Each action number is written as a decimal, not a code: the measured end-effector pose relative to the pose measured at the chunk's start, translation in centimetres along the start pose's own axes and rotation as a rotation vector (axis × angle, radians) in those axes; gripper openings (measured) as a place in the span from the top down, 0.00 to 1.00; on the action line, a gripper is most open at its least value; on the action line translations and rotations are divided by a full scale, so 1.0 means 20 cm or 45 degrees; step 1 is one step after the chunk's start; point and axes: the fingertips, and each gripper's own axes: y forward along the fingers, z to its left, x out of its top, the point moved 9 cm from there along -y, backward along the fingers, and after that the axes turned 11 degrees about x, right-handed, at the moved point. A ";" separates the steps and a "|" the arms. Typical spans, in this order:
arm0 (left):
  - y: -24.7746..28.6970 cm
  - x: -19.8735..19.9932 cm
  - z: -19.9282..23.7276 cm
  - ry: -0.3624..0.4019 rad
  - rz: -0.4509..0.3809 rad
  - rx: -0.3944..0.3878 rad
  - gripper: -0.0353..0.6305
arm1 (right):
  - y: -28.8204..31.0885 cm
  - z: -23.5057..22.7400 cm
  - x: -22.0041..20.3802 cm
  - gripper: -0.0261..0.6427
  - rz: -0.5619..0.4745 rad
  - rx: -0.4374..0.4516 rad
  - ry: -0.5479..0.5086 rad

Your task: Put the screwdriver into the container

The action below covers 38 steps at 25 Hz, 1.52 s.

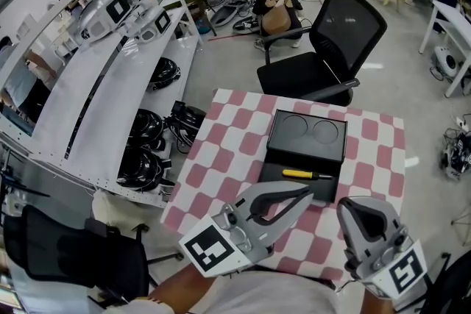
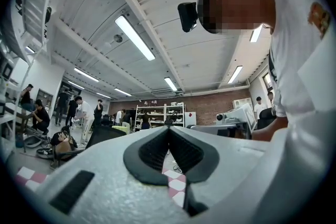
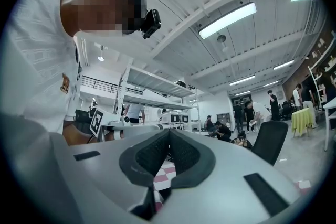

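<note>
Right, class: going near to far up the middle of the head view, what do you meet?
Grey left hand-held gripper → yellow-handled screwdriver → two round recesses in the black rectangular container → black mesh office chair → crouching person.

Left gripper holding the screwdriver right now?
No: the screwdriver lies on the black container, and the left gripper is shut with nothing between its jaws.

A workshop hall: metal racks [image 1: 96, 95], strip lights [image 2: 135, 36].
</note>
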 end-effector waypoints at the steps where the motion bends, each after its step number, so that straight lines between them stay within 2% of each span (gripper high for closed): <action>1: 0.00 0.00 0.00 0.001 0.002 -0.002 0.93 | 0.00 0.00 0.00 0.94 -0.001 0.002 -0.007; 38: -0.02 -0.01 -0.06 0.021 -0.017 -0.016 0.93 | -0.05 0.05 -0.04 0.94 0.042 0.031 -0.035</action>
